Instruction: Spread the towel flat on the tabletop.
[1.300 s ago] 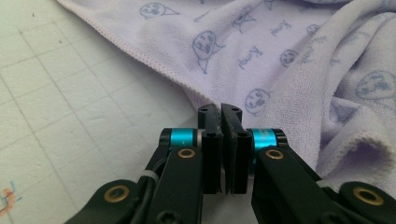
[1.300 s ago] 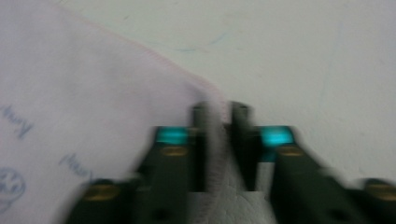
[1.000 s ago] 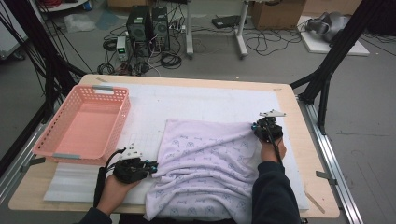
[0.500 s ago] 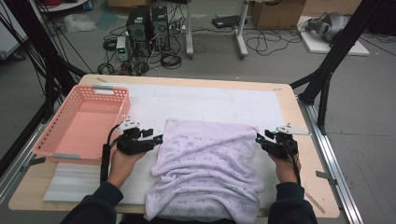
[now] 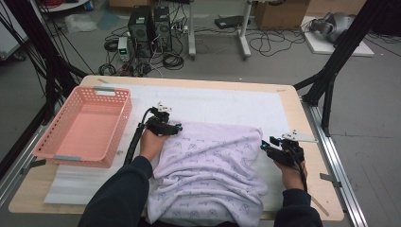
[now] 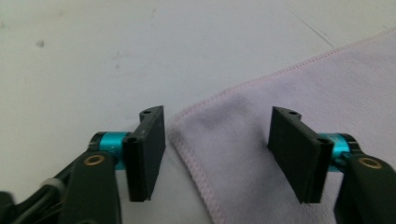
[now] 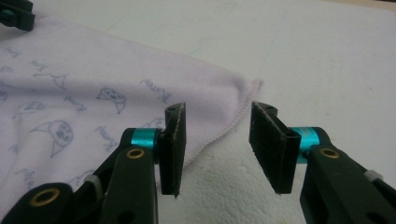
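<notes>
From the high view, a light purple towel (image 5: 213, 175) lies rumpled on the white mat (image 5: 227, 106) on the desk (image 5: 293, 104), with its near end hanging over the desk's front edge. The left gripper (image 5: 176, 127) sits at the towel's far left corner and the right gripper (image 5: 265, 146) at its right side. A pink basket (image 5: 47, 142) stands off to the left. In the left gripper view, the jaws have just been opening; they stand wide apart over the towel's corner (image 6: 187, 121) and pinch nothing. In the right gripper view, the jaws stand open too, with the towel's corner (image 7: 243, 93) just beyond them, not gripped.
</notes>
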A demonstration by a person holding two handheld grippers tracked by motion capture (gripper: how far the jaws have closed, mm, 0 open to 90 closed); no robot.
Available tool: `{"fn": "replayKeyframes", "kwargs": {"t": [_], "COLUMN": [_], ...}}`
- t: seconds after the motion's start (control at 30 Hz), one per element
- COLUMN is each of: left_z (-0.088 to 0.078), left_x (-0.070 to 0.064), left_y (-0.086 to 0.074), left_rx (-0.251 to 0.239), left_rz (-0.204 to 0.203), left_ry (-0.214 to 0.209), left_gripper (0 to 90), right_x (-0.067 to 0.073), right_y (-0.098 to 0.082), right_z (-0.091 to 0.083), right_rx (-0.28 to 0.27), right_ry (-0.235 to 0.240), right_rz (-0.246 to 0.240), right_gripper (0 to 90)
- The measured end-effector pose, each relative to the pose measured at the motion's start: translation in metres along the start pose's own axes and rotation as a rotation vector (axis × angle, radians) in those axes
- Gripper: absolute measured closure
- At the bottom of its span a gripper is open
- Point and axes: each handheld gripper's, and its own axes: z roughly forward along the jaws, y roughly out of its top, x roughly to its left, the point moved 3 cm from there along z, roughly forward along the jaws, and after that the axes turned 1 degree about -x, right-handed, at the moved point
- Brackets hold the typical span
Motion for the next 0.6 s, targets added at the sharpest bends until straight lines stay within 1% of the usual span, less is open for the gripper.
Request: {"fn": "replayKeyframes", "kwargs": {"t": [0.03,0.07,0.1,0.13,0.17,0.2,0.23,0.3,0.33,0.37,0.4,0.43,0.47,0.5,0.53,0.57,0.6], "left_z": [0.000,-0.001,-0.002,-0.002,-0.002,-0.002,-0.002,-0.003,-0.004,-0.005,-0.006,-0.006,-0.006,-0.008,-0.009,-0.011,-0.013], "left_x": [-0.001,-0.001,-0.001,-0.003,-0.003,-0.001,0.004,0.022,0.031,0.039,0.043,0.045,0.046,0.046,0.046,0.047,0.048], "left_y": [0.000,0.000,0.000,0.001,0.001,0.002,0.002,0.001,0.000,-0.002,-0.003,-0.004,-0.004,-0.004,-0.003,-0.003,-0.003], "left_rx": [-0.006,-0.005,-0.008,-0.009,-0.008,-0.009,-0.010,-0.012,-0.024,-0.023,-0.031,-0.043,-0.046,-0.047,-0.053,-0.049,-0.056], "left_rz": [0.005,0.011,0.028,0.053,0.060,0.064,0.050,-0.018,-0.050,-0.077,-0.101,-0.118,-0.125,-0.147,-0.162,-0.159,-0.162], "left_ry": [-0.017,-0.025,-0.040,-0.037,-0.022,0.015,0.061,0.151,0.187,0.207,0.196,0.172,0.153,0.133,0.123,0.122,0.118], "left_gripper": [43.5,51.1,64.3,80.9,84.5,85.5,85.8,86.0,86.0,85.9,85.3,82.2,71.4,58.0,51.7,50.8,48.9], "right_x": [-0.001,-0.001,0.000,0.000,0.001,0.001,0.002,0.004,0.005,0.006,0.007,0.008,0.009,0.010,0.011,0.011,0.012], "right_y": [0.000,0.000,0.000,0.000,0.000,0.000,0.000,0.000,-0.001,-0.001,-0.001,-0.001,0.000,0.001,0.003,0.004,0.007], "right_z": [0.001,0.002,0.002,0.002,0.003,0.003,0.002,0.002,0.002,0.003,0.003,0.005,0.007,0.010,0.014,0.018,0.022], "right_rx": [0.003,-0.001,0.005,0.005,0.007,0.008,0.011,0.007,0.004,0.006,0.010,0.009,0.011,0.010,0.011,0.013,0.015], "right_ry": [0.001,0.004,0.004,0.005,0.007,0.008,0.008,0.008,0.010,0.011,0.012,0.018,0.021,0.026,0.032,0.032,0.034], "right_rz": [-0.002,-0.001,0.000,-0.003,-0.001,-0.007,-0.007,-0.007,-0.010,-0.011,-0.015,-0.015,-0.016,-0.010,-0.008,-0.002,-0.001], "right_gripper": [55.5,55.5,55.5,55.5,55.5,55.5,55.5,55.5,55.6,55.5,55.5,55.5,55.5,55.3,54.9,54.8,54.8]}}
